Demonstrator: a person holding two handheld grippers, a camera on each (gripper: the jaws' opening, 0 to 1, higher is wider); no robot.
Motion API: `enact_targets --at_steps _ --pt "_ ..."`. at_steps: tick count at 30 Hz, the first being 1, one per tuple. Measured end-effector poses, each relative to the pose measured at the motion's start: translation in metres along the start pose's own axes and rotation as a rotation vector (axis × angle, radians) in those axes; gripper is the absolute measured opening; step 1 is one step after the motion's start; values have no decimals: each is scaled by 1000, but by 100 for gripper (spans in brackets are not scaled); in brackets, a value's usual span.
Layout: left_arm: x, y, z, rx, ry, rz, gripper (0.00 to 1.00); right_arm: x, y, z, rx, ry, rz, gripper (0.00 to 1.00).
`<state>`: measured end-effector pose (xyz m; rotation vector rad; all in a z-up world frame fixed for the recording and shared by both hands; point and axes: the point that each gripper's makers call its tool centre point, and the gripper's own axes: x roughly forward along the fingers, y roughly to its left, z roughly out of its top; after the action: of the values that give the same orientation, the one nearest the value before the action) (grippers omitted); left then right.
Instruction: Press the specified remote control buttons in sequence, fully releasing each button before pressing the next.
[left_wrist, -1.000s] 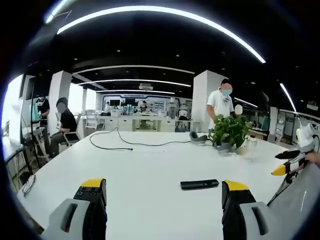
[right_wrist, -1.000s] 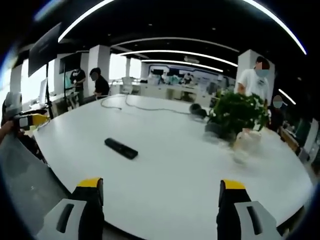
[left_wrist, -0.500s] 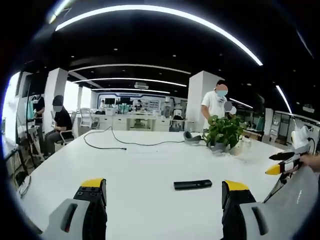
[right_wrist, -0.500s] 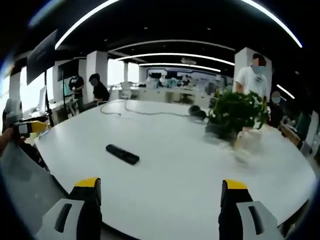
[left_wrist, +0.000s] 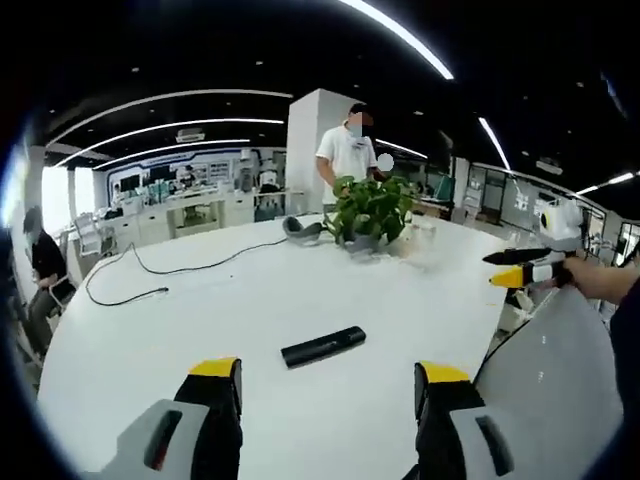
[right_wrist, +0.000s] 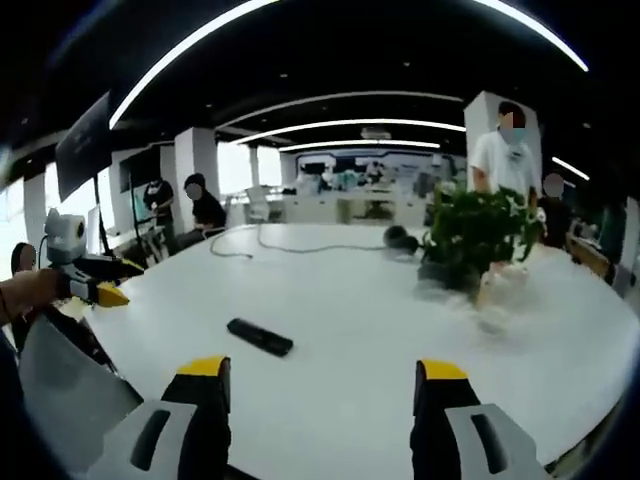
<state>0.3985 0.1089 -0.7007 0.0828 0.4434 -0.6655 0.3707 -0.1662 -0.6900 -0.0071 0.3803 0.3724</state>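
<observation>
A black remote control (left_wrist: 323, 346) lies flat on the white table (left_wrist: 200, 320), a short way beyond my left gripper (left_wrist: 328, 382), whose jaws stand open and hold nothing. In the right gripper view the same remote control (right_wrist: 259, 337) lies ahead and to the left of my right gripper (right_wrist: 318, 377), also open and holding nothing. The right gripper (left_wrist: 522, 268) comes into the left gripper view at the far right, held in a hand above the table's edge. The left gripper (right_wrist: 95, 282) appears at the left of the right gripper view, also held in a hand.
A potted green plant (left_wrist: 370, 210) stands at the far side of the table, with a headset (left_wrist: 300, 228) and a black cable (left_wrist: 180, 270) beside it. A person in a white shirt (left_wrist: 347, 155) stands behind the plant. Seated people (right_wrist: 200, 205) and desks lie beyond.
Both views have shifted with the hands. The left camera has swung so the plant and remote sit further left. The remote lies where it was. Both grippers stay open.
</observation>
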Motion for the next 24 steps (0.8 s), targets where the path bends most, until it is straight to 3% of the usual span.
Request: enact_targets --at_steps 2,5,6,9,13,17,19,24 --pt "12 -11 -3 -82 34 -82 73 -1 4 8 2 -18 9 67" --pt "25 -12 10 -119 -11 -117 59 3 13 16 -51 -30 27 60" --pt "29 -10 9 -128 1 -124 51 5 15 16 -94 -15 28 57" --pt "42 -9 7 -154 17 -153 48 8 20 13 -162 11 19 52" --pt "59 -2 0 -71 72 -142 39 7 24 16 -206 9 10 42" --pt "75 5 -6 2 110 -142 35 17 25 17 -192 20 11 50" --pt "82 7 -8 7 124 -147 34 23 24 12 -205 51 3 49" --pt "96 22 -22 179 222 -147 31 21 7 2 -187 104 -40 50"
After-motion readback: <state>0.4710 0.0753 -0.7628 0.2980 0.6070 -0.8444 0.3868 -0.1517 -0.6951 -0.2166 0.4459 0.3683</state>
